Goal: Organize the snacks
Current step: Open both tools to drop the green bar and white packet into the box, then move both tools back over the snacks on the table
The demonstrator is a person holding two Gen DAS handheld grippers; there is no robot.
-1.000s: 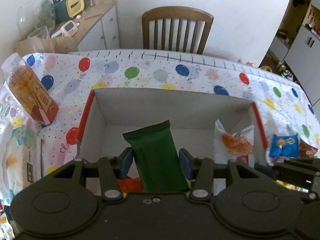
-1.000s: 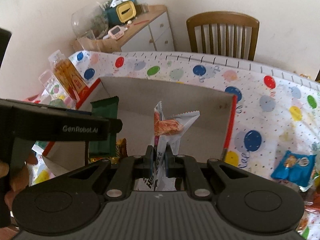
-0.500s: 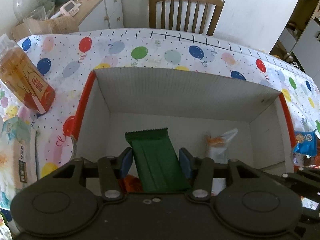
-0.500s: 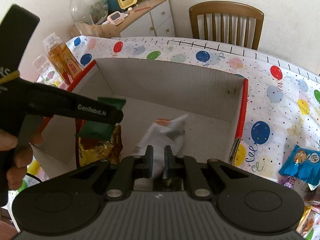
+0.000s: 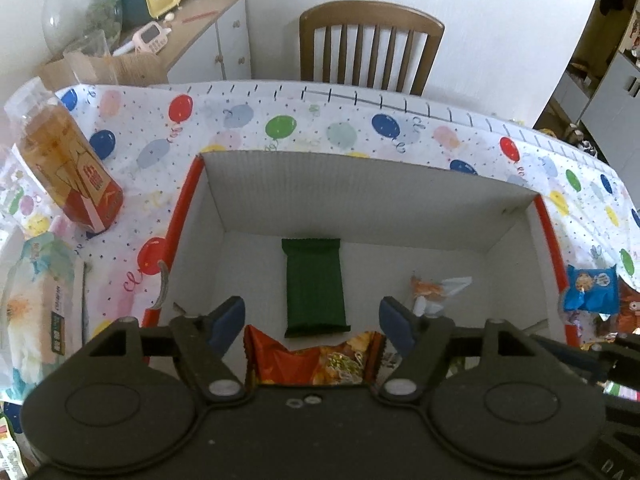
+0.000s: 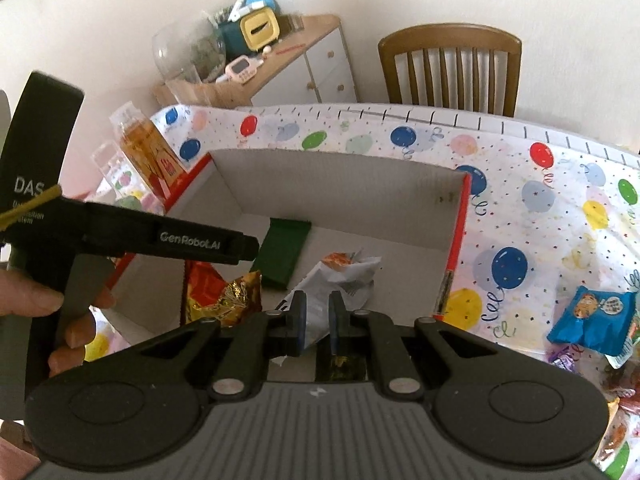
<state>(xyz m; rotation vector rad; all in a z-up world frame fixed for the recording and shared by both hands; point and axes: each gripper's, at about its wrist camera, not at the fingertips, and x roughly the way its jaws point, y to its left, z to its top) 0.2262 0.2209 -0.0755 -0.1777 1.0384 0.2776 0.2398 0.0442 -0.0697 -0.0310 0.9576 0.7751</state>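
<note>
A white cardboard box (image 5: 188, 208) with red edges stands on the balloon-print tablecloth. On its floor lie a dark green packet (image 5: 314, 284), a white packet with an orange picture (image 5: 438, 290) and a red-and-gold snack bag (image 5: 320, 360). My left gripper (image 5: 311, 316) hangs wide open above the green packet, with nothing between its fingers. My right gripper (image 6: 318, 316) hovers over the white packet (image 6: 340, 276) with its fingers a little apart; the packet rests on the box floor. The green packet (image 6: 282, 248) lies flat just beyond the gold bag (image 6: 224, 292).
A blue snack packet (image 6: 592, 316) and more wrappers lie on the cloth right of the box (image 6: 456, 240). A tea bottle (image 5: 68, 168) and a tissue pack (image 5: 36, 312) are to the left. A chair (image 5: 372, 48) stands behind the table. A hand (image 6: 60, 312) holds the left tool.
My left gripper opened wide and the green packet now lies flat on the box floor. The white packet went down from upright in my right gripper to lying in the box.
</note>
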